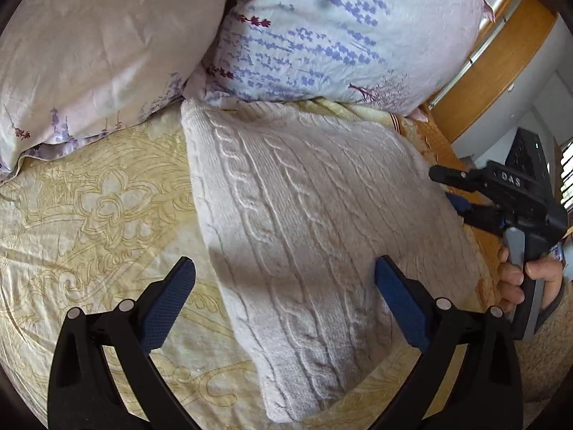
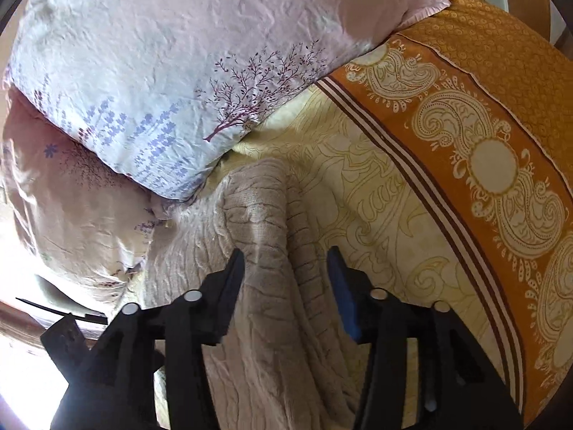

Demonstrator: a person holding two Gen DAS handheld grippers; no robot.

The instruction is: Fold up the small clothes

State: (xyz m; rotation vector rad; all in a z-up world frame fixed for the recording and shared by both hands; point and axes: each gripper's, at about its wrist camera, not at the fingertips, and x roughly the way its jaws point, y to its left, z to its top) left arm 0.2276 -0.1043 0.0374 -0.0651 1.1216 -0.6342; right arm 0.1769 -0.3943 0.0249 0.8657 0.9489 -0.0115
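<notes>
A cream cable-knit sweater (image 1: 304, 215) lies folded in a long strip on the bed, its far end against the pillows. My left gripper (image 1: 284, 261) hangs open and wide above its near half, one finger over the sheet and the other over the knit, with nothing held. In the right wrist view a raised fold along the edge of the sweater (image 2: 250, 322) runs between the fingers of my right gripper (image 2: 285, 251), which is open, its pads clear of the knit. The left wrist view shows that right gripper (image 1: 444, 190) at the sweater's right edge, held by a hand (image 1: 515, 279).
Two floral pillows (image 1: 340, 28) (image 1: 89, 53) lie at the head of the bed, just past the sweater. The yellow patterned sheet (image 1: 89, 215) spreads to the left; an orange paisley border (image 2: 483, 143) runs along the right. Wooden furniture (image 1: 501, 64) stands beyond the bed's right side.
</notes>
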